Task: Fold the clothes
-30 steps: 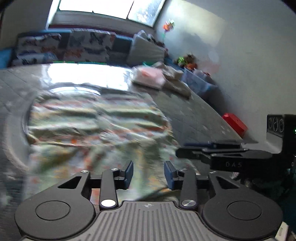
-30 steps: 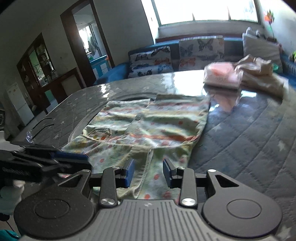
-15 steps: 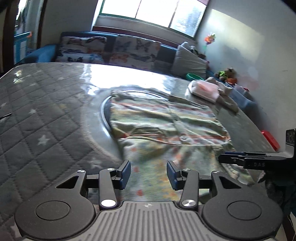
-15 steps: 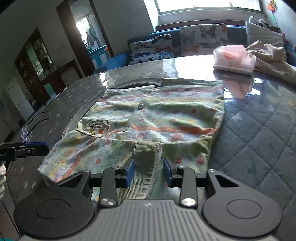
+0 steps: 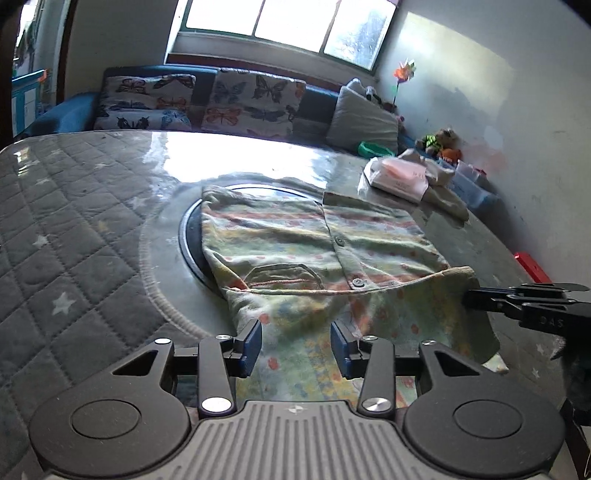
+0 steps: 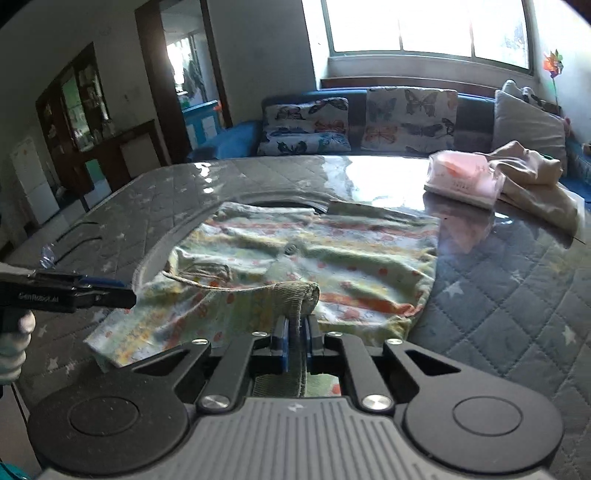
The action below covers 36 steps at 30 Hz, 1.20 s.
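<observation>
Printed shirt spread near the middle of the tabletop, partly over a round dark recess in the quilted cover; near part raised off the surface, buttons and a chest pocket showing on the flat part.

Right gripper closed tight on the ribbed cuff of the shirt, blue pads pressed against the fabric on both sides, cloth bunched and standing up above the fingertips. Same gripper seen from the left wrist view at the right edge, tip touching the lifted hem.

Left gripper wide open, blue pads well apart, printed fabric lying between and beneath them, nothing gripped. Same gripper seen from the right wrist view at the left edge, tip just at the shirt's near-left edge, a light-gloved hand behind it.

Toward the far right corner of the tabletop: flat clear packet with something pink inside, resting against a crumpled beige garment, both well apart from the shirt.

Beyond the far edge: blue sofa with butterfly cushions and a grey pillow under the window. Green bowl-like thing by the pillow, contents too small to tell.
</observation>
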Each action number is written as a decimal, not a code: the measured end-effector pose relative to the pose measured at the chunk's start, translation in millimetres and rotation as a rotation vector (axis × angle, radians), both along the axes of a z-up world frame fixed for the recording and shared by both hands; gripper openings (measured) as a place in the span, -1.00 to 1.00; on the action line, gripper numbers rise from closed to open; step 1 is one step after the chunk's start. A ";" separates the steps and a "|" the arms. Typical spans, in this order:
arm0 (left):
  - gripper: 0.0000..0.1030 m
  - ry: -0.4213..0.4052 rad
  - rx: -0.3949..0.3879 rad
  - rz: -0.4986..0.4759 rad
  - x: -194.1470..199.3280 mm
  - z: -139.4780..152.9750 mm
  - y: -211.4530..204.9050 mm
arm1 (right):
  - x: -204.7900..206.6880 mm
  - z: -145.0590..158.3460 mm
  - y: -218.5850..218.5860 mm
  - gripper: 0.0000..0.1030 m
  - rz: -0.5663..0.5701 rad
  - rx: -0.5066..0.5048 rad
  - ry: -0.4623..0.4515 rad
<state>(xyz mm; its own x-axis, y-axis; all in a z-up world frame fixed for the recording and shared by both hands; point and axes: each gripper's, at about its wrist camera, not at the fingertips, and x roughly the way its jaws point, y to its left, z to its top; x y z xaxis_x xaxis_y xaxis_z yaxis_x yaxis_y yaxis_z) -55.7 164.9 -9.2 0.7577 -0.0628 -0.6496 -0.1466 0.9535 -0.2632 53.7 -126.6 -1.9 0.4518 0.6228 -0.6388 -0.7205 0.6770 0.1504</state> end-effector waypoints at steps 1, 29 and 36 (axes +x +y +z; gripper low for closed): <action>-0.19 0.005 0.003 -0.005 3.8 -0.9 -0.6 | 0.8 -3.4 1.3 -0.85 -0.004 -0.009 -0.002; -0.20 0.013 0.117 -0.065 19.0 0.8 -19.4 | -16.4 -14.5 26.9 -0.33 0.203 -0.111 -0.102; -0.20 0.037 0.172 -0.169 6.1 -11.2 -55.6 | -32.8 -27.0 23.7 -0.33 0.240 -0.149 -0.076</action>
